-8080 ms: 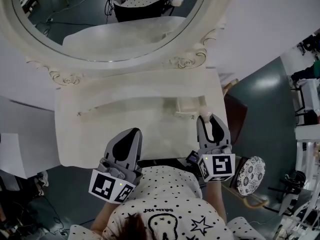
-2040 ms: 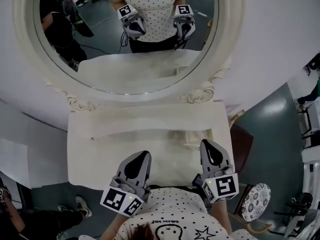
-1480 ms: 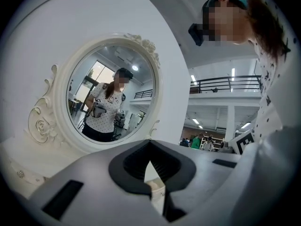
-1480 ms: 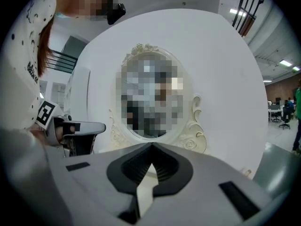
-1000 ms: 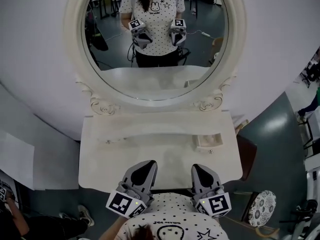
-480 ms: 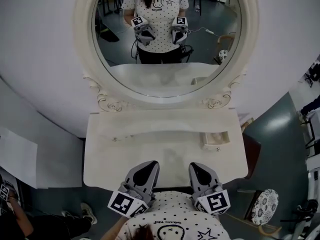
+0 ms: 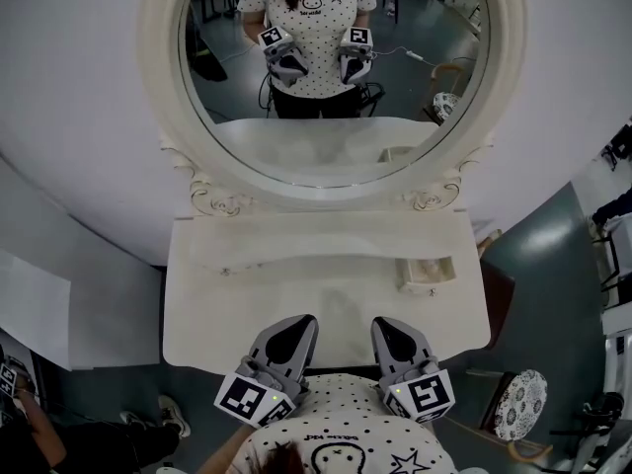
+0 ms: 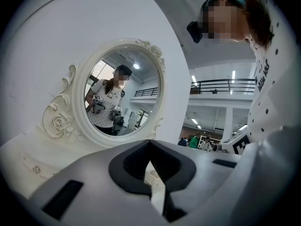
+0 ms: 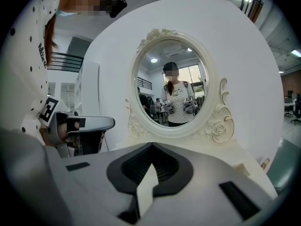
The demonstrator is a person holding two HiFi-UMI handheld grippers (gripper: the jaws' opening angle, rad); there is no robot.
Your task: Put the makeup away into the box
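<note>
A small cream open box (image 7: 427, 272) stands on the right side of the white dressing table (image 7: 247, 304). I see no loose makeup on the tabletop, and the box's contents are too small to make out. My left gripper (image 7: 299, 324) hovers at the table's front edge, close to the person's body, shut and holding nothing. The right gripper (image 7: 384, 325) hangs beside it, also shut and empty. The left gripper view shows the left gripper (image 8: 149, 145) with its jaws meeting at the tip. The right gripper view shows the same of the right gripper (image 9: 151, 147), with the left gripper (image 9: 77, 126) to its left.
A large oval mirror (image 7: 326, 77) in an ornate white frame rises behind the table and reflects the person and both grippers. A brown chair (image 7: 499, 299) and a round patterned stool (image 7: 520, 406) stand to the table's right. A curved white wall backs the table.
Both grippers have drifted slightly along the table's front edge and stayed shut. The head view has shifted a little, so the mirror and box sit slightly further right.
</note>
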